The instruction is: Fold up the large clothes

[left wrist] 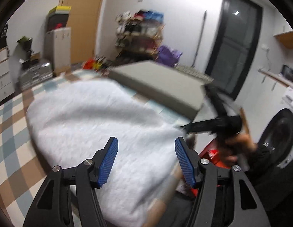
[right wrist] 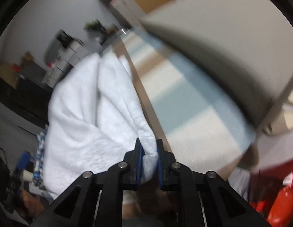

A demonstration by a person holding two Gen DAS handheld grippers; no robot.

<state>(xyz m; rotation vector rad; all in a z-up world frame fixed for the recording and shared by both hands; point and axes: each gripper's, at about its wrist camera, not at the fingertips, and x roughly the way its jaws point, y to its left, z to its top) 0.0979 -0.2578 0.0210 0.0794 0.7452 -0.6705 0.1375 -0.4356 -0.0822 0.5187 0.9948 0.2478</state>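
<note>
A large white fleecy garment [left wrist: 93,117] lies spread over the checked cloth of the table. My left gripper [left wrist: 146,145] hovers over its near part, blue pads wide apart, nothing between them. In the right wrist view the same white garment [right wrist: 85,117] hangs in folds and one bunched corner of it sits pinched between the blue pads of my right gripper [right wrist: 148,149]. The right gripper [left wrist: 212,125] also shows in the left wrist view as a blurred black shape at the garment's right edge, with a hand behind it.
A grey box-like block [left wrist: 157,83] stands on the checked cloth [left wrist: 12,124] beyond the garment. A red object [left wrist: 212,155] lies low on the right. A washing machine [left wrist: 279,138], a cluttered shelf [left wrist: 140,34] and white drawers [left wrist: 2,71] line the room.
</note>
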